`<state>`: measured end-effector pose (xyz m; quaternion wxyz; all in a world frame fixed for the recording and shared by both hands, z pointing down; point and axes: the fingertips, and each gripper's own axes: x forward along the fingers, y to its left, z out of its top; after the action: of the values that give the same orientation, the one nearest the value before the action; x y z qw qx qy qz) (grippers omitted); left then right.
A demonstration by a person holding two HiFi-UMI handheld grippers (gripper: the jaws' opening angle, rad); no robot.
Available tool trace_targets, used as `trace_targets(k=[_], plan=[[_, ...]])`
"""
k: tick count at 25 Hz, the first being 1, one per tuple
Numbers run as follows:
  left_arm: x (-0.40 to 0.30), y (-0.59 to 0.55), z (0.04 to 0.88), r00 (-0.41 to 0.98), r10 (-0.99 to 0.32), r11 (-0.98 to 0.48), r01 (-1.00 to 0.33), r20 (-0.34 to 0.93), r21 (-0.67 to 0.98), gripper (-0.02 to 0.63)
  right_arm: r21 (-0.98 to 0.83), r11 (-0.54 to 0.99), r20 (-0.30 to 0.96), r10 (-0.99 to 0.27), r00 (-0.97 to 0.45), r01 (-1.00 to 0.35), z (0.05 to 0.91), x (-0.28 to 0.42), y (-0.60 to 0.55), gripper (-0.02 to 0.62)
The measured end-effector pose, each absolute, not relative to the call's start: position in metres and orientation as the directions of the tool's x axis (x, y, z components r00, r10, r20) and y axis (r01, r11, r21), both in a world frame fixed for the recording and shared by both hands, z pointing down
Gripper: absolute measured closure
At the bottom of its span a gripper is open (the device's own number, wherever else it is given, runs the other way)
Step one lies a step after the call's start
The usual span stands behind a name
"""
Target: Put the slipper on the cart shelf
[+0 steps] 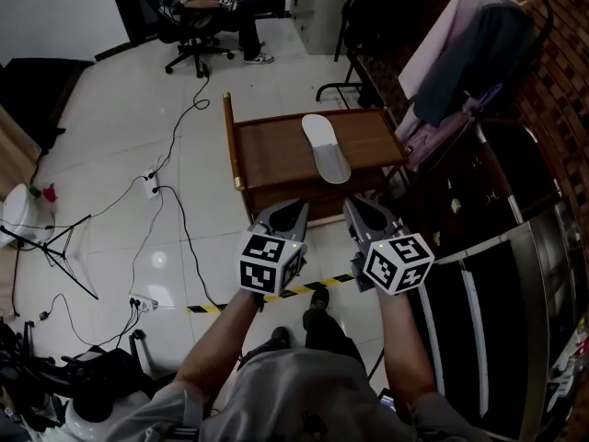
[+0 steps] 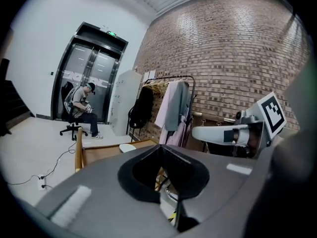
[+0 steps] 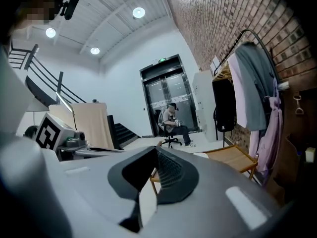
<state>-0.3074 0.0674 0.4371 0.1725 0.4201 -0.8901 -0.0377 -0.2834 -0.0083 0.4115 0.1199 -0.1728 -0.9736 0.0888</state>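
A pale slipper (image 1: 326, 147) lies sole up on the top of a brown wooden cart (image 1: 276, 155), toward its right side. Both grippers hang side by side just short of the cart's near edge, above the floor. The jaws of my left gripper (image 1: 294, 207) meet at the tips with nothing between them. My right gripper (image 1: 355, 206) is shut and empty too. In the left gripper view the slipper (image 2: 127, 147) and cart (image 2: 99, 150) show just beyond the jaw tips (image 2: 159, 146). From the right gripper view (image 3: 157, 150) the slipper (image 3: 200, 154) is a small pale patch on the cart (image 3: 233, 157).
A clothes rack (image 1: 469, 53) with hanging garments stands right of the cart against the brick wall. A person sits on an office chair (image 1: 207, 12) at the far end. Cables and a power strip (image 1: 152, 184) run over the tiled floor at left. Yellow-black tape (image 1: 304, 289) crosses the floor below the grippers.
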Motion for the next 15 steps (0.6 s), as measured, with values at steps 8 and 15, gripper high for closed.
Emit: trace_targets(k=[8, 15], plan=[[-0.375, 0.043, 0.445, -0.649, -0.703, 0.708, -0.680, 0.293, 0.193, 0.599, -0.143, 0.909, 0.228, 0.415, -0.881, 0.391, 0.426, -0.362, -0.034, 0.595], [-0.423, 0.008, 0.441, -0.684, -0.655, 0.750, -0.641, 0.321, 0.164, 0.600, -0.161, 0.888, 0.238, 0.458, -0.857, 0.430, 0.434, -0.411, -0.073, 0.595]])
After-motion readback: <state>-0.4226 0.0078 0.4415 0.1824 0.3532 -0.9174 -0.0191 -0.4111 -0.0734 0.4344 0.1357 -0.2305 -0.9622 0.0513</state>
